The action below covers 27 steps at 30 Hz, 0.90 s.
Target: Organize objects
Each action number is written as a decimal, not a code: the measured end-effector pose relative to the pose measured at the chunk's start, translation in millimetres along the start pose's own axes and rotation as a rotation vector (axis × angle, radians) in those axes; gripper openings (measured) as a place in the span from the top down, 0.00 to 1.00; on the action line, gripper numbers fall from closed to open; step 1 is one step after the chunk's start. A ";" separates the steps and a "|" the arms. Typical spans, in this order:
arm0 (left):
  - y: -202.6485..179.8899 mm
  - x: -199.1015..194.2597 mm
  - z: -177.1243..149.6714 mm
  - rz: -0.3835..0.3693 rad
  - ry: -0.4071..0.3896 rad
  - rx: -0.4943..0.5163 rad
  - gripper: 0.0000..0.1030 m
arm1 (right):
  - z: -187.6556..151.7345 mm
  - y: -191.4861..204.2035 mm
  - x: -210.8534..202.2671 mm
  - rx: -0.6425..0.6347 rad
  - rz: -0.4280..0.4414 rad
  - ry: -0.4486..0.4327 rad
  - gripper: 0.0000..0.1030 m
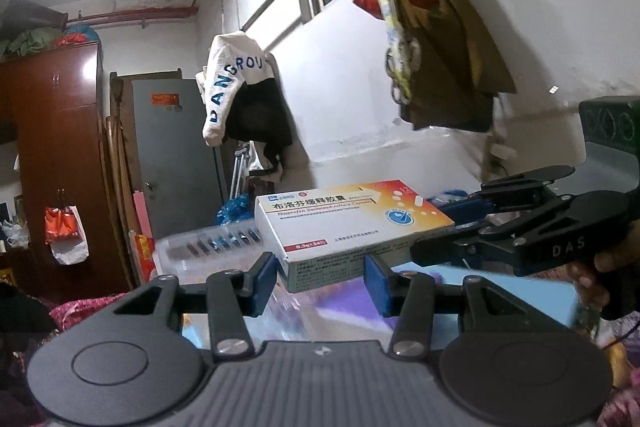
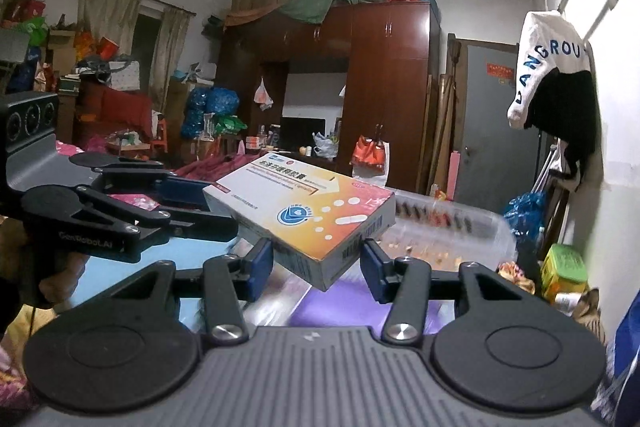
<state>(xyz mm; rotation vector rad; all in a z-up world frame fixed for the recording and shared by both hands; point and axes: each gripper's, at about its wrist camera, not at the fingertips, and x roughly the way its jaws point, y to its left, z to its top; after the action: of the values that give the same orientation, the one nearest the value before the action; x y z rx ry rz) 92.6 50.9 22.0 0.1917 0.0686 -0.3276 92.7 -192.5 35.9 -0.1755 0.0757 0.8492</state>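
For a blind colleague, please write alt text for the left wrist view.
Both grippers hold a medicine box in mid-air: the left gripper from the near end, the right gripper from the right. Behind it lies a clear plastic container, in a cluttered room.

Light-blue tabletop (image 2: 208,255) with a purple mat (image 2: 344,307) and a clear plastic tray (image 2: 452,227) on it.

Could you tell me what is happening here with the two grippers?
A person is holding a medicine box in the air between two handheld grippers. The left gripper has its tongs around one end and the right gripper has its tongs around the other, as in a handover. The views do not show which one is really clamping it. A clear plastic container holding blister packs lies just beyond and below the box.
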 end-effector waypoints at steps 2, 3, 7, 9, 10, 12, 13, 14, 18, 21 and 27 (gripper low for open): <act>10.4 18.3 13.0 0.005 0.008 -0.009 0.50 | 12.8 -13.9 19.2 -0.006 -0.001 0.017 0.49; 15.3 28.2 18.2 0.011 0.017 -0.007 0.50 | 15.7 -20.7 26.9 -0.005 0.000 0.022 0.49; 37.6 70.9 34.9 0.022 0.064 -0.033 0.50 | 29.0 -50.5 67.0 0.021 0.020 0.080 0.49; 47.4 88.9 38.6 0.027 0.099 -0.053 0.50 | 30.7 -62.5 83.6 0.034 0.027 0.109 0.49; 52.5 98.7 39.7 0.032 0.122 -0.061 0.50 | 31.5 -68.5 91.6 0.053 0.033 0.119 0.49; 61.6 114.6 39.9 0.037 0.159 -0.086 0.50 | 32.0 -75.3 104.9 0.058 0.036 0.143 0.49; 64.8 121.0 38.7 0.039 0.181 -0.092 0.50 | 31.6 -76.9 109.7 0.058 0.036 0.154 0.49; 67.3 126.1 36.8 0.043 0.198 -0.098 0.50 | 31.4 -78.0 114.9 0.060 0.036 0.167 0.49; 74.2 141.8 28.5 0.055 0.253 -0.114 0.50 | 24.8 -78.9 124.4 0.064 0.034 0.223 0.46; 74.3 131.2 27.1 0.160 0.193 -0.114 0.28 | 21.4 -77.9 116.4 0.067 -0.030 0.199 0.25; 71.1 48.0 16.1 0.203 0.092 -0.230 0.07 | 11.9 -71.2 50.5 0.182 -0.126 0.087 0.00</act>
<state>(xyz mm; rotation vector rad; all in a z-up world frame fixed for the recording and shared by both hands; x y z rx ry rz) 161.6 98.6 45.6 -0.0152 0.1753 -0.1070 179.4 -199.1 49.5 -0.0454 0.2210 0.7047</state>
